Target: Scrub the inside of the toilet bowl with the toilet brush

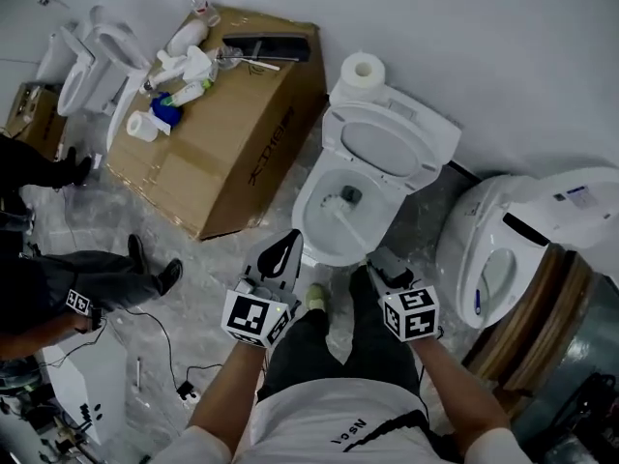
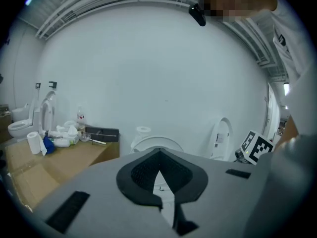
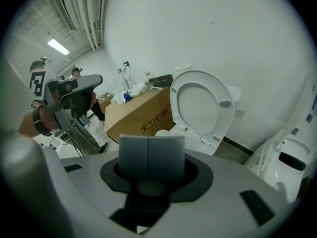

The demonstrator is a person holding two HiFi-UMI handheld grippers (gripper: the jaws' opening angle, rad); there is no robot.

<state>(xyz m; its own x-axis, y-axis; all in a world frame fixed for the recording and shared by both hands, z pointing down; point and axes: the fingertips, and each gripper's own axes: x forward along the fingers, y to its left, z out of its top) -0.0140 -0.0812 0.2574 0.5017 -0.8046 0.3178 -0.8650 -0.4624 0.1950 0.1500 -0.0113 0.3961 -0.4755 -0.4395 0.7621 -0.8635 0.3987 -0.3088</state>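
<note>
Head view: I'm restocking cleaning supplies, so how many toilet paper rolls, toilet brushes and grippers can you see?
toilet paper rolls: 2
toilet brush: 1
grippers: 2, the left gripper and the right gripper
Total: 5

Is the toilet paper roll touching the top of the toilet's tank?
Touching. The head view shows the toilet paper roll standing upright on the toilet's tank, its bottom edge flat against the top with no gap.
</note>
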